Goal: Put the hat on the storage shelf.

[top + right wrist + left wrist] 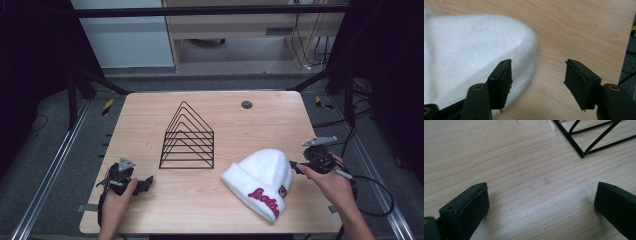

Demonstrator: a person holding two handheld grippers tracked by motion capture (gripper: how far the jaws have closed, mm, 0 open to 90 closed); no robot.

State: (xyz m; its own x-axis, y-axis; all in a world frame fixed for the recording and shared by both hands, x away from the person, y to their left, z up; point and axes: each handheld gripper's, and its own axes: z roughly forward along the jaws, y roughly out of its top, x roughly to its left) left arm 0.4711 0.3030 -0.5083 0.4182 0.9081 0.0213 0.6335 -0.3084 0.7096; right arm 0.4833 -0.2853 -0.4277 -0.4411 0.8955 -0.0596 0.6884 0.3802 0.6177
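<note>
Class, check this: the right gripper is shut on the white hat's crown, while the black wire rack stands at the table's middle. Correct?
Not quite. The right gripper is open, its jaws wide apart at the white hat, as the right gripper view shows. The black wire rack does stand mid-table.

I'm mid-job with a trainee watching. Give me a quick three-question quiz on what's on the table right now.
1. True or false: the right gripper has its jaws shut on the white beanie.
2. Which thing stands nearest the left gripper? A) the black wire rack B) the beanie C) the round dark grommet in the table
3. Fill in: the lettering on the beanie's cuff is ____ in colour.

Key:
1. False. The jaws stand apart, one over the beanie's edge, the other over bare wood.
2. A
3. Pink (magenta)
</note>
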